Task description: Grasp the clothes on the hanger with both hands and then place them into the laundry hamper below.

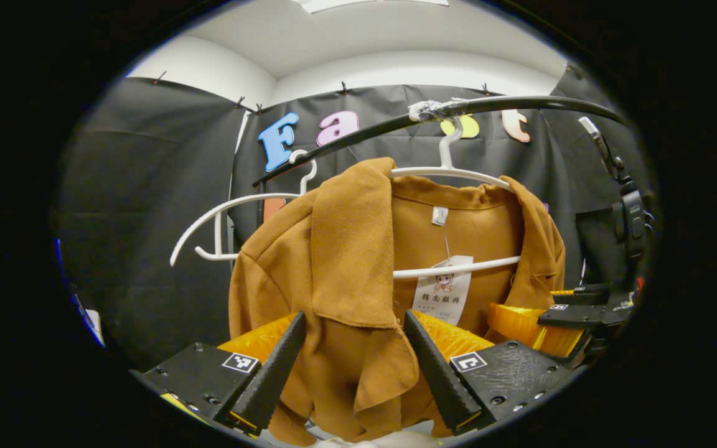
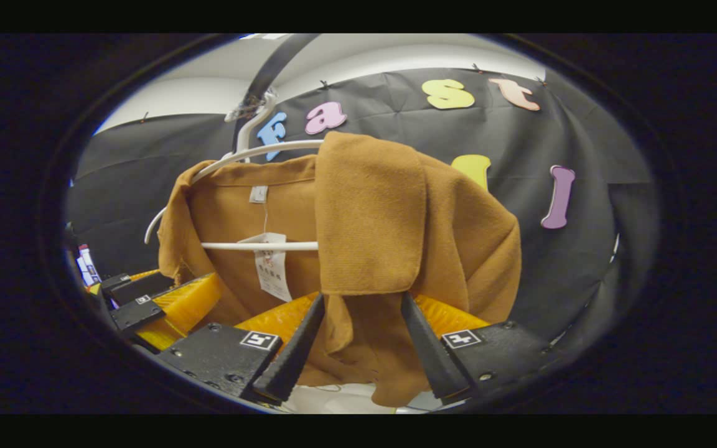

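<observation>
We see the brown jacket (image 1: 358,261) hanging on a white hanger (image 1: 452,168) from the dark rail (image 1: 520,104), its front lapels between the spread fingers of both our left tool (image 1: 353,348) and right tool (image 2: 358,333), neither pressing it.

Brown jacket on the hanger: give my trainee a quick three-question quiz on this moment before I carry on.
1. True or false: the brown jacket hangs on a white hanger.
2. What dangles inside the collar: A a paper tag, B a scarf, C a belt?
3. The left gripper and right gripper each have fingers spread on either side of a front ____.

Key: 1 true; 2 A; 3 lapel.
</observation>
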A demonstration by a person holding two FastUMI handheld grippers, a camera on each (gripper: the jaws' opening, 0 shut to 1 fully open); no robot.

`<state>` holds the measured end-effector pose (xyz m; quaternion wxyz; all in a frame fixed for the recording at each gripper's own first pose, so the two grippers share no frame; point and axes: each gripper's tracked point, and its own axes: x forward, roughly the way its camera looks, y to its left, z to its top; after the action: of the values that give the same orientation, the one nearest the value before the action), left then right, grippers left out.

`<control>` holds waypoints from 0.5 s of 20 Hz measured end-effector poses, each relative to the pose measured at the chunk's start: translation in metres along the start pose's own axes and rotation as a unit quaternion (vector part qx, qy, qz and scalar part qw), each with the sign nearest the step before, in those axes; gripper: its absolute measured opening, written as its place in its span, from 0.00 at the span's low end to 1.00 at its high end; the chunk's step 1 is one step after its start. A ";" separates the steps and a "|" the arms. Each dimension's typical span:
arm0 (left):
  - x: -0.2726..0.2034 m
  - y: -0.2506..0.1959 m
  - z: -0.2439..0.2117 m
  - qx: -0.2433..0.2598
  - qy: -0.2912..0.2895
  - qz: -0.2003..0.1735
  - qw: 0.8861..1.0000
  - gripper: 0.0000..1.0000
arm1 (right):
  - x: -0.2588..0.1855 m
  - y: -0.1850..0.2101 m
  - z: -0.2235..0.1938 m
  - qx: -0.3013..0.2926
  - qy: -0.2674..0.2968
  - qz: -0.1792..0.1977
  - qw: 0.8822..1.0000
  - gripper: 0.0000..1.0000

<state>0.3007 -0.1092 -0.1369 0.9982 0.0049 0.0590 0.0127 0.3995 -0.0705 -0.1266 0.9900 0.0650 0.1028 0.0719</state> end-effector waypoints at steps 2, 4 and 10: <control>0.008 -0.002 -0.004 -0.019 0.007 0.006 1.000 1.00 | 0.007 -0.002 0.000 0.000 0.000 0.005 1.000 0.71; 0.016 0.002 -0.006 -0.027 0.010 0.016 0.999 1.00 | 0.008 0.000 -0.003 0.003 0.004 0.021 1.000 0.62; 0.028 0.011 -0.017 -0.046 0.029 0.010 0.998 0.64 | 0.011 -0.020 -0.002 0.014 0.002 0.039 0.999 0.13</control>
<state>0.3266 -0.0976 -0.1565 0.9950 -0.0404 0.0875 0.0254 0.4123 -0.0883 -0.1339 0.9852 0.0824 0.1036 0.1087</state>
